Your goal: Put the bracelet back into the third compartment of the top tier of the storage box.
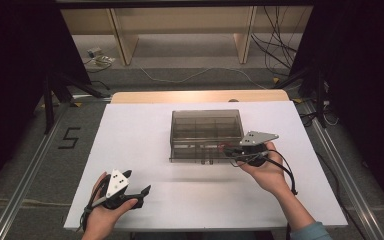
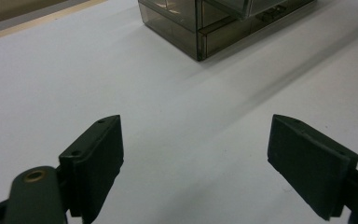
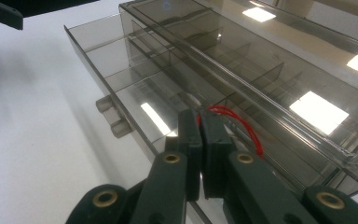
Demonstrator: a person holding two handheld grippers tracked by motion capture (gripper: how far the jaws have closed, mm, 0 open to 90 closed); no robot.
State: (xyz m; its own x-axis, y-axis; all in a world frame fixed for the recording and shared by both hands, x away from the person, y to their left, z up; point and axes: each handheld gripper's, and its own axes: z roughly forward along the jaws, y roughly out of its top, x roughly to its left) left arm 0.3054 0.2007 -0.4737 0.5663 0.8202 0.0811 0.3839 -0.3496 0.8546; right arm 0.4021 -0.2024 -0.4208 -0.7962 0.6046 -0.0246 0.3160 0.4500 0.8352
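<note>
Smoky see-through drawer box [image 1: 206, 131] standing near the middle of the white table [image 1: 145, 150], 1 drawer [image 3: 121, 79] pulled part-way out toward the person. Inside that drawer, thin dividers marking off several compartments; 1 small clear handle [image 3: 112, 116] jutting from its front wall.

Right gripper [image 1: 232, 151] held by the right hand [image 1: 265, 172] at the box's front right corner, over the open drawer. In the right gripper view, jaws pressed together with next to no gap, pinching a loop of thin red wire [image 3: 240, 126] at the tips; wire arcing up and to the right of the jaws, above a compartment toward the right end of the drawer. Exact compartment hard to tell. Grey 3-cornered plate [image 1: 258, 137] sitting on top of this gripper, black cable [image 1: 286, 172] trailing back past the wrist.

Left gripper [image 1: 145, 192] held by the left hand [image 1: 102, 212] low over the table's near left part, well apart from the box. Jaws spread wide, nothing between them, bare white table showing in the gap in the left gripper view. Box corner [image 2: 198, 44] visible ahead and to the right in that view.

Beyond the table, grey floor [image 1: 190, 75] with loose cables and pale wooden shelving [image 1: 180, 30].
</note>
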